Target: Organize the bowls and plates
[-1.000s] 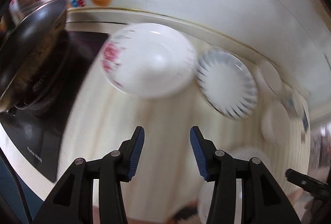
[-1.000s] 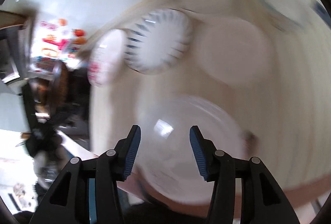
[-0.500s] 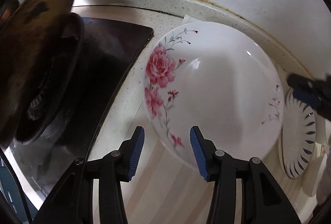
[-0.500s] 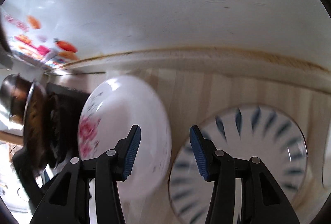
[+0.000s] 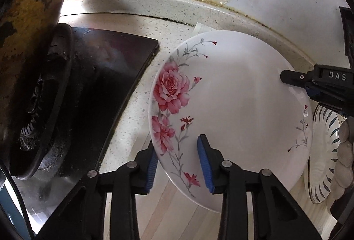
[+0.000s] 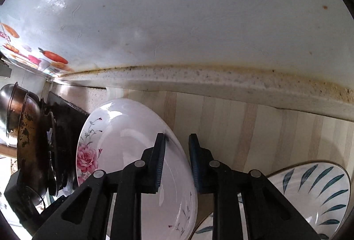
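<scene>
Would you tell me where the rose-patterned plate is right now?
The rose-patterned plate lies on the counter between the black stove and the blue-leaf plate, straddled at opposite rims by both grippers.

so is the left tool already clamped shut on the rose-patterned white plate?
No: the left tool is open, its blue pads straddling the rim of the rose-patterned white plate with visible gaps on both sides.

Left claw (image 5: 178, 160) and right claw (image 6: 177, 162) both gape, fingers spread.
</scene>
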Demonstrator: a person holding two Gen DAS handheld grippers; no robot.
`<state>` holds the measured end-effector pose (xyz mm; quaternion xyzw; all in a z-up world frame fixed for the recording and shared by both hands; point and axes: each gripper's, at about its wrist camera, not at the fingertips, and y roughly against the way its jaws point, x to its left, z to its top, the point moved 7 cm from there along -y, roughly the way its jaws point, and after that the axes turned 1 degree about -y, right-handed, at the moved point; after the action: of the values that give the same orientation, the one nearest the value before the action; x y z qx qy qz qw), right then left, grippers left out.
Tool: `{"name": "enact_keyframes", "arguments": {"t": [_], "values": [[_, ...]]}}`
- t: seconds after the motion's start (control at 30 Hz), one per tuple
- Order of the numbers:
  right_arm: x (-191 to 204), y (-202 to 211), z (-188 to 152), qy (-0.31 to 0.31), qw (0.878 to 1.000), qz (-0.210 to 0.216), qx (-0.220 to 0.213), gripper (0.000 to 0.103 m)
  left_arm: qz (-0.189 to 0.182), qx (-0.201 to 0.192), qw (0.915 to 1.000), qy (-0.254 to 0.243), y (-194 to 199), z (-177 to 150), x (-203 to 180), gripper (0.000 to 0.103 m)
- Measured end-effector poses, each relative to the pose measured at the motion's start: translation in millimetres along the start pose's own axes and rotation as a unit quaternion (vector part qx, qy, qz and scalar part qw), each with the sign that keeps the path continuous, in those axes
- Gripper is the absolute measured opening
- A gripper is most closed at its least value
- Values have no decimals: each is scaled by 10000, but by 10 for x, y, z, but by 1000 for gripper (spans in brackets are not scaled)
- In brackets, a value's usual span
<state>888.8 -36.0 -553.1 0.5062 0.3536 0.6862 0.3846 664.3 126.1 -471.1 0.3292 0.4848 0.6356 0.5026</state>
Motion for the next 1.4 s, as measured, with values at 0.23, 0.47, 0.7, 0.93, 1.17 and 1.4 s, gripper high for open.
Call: {"name": "enact_keyframes", "arguments": {"t": [0.23, 0.47, 0.7, 0.93, 1.17, 1.4], "values": [[56, 204, -161, 62, 9999, 20, -111, 21, -15, -186, 9996, -189, 143, -50, 37, 30], [96, 590, -386, 1, 9995, 166, -279, 21, 19, -406, 9985, -356, 521, -147, -31, 29], [67, 1294, -787, 9, 9980, 387, -500, 21, -281, -439, 9980, -365, 973, -452, -200, 29], [-257, 1984, -1492, -27, 9977, 348, -587, 21, -582, -395, 9958, -590, 1418, -875, -559, 29], [-758, 2361, -2301, -337, 9978, 298, -495, 21, -833, -176, 9916, -976, 1602, -1353, -952, 29], [-1241, 2426, -3039, -641, 9973, 164, -332, 21, -886, 271, 9878, -1255, 1420, -1816, -1262, 29]]}}
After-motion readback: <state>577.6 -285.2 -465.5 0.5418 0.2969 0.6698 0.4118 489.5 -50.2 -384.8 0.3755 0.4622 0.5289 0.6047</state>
